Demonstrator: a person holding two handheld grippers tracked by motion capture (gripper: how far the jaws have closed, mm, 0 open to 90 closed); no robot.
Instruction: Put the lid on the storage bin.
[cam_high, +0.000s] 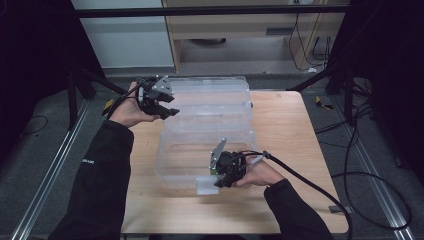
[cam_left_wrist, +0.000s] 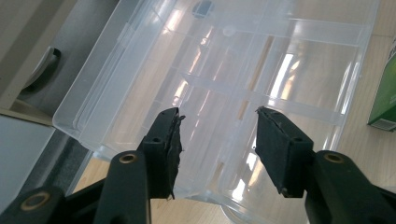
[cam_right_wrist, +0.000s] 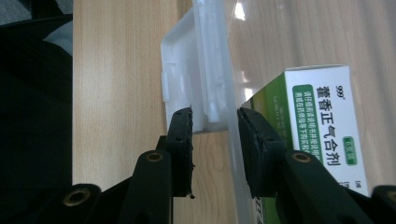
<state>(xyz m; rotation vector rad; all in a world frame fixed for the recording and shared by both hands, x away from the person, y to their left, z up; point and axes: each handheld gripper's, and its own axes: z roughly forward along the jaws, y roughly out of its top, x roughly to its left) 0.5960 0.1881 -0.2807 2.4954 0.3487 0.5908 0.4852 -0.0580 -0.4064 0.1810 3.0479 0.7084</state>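
A clear plastic storage box (cam_high: 172, 150) stands on the wooden table with its lid (cam_high: 210, 95) folded back flat behind it. My left gripper (cam_high: 170, 111) hovers at the lid's left edge. Its jaws stand open over the lid's ribbed near edge (cam_left_wrist: 219, 74) without pressing on it, as the left gripper view (cam_left_wrist: 217, 112) shows. At the box's front wall my right gripper (cam_high: 222, 182) has one jaw outside against the white latch (cam_right_wrist: 196, 79) and one inside; it (cam_right_wrist: 215, 112) is shut on that wall. A green and white medicine carton (cam_right_wrist: 322, 126) lies inside the box beside the inner jaw.
Bare wooden table (cam_high: 290, 130) lies to the right of the box and along its front. Black cables (cam_high: 350, 175) trail over the floor at the right. A metal rail (cam_high: 50, 170) runs along the left side, and a cabinet (cam_high: 240, 30) stands behind.
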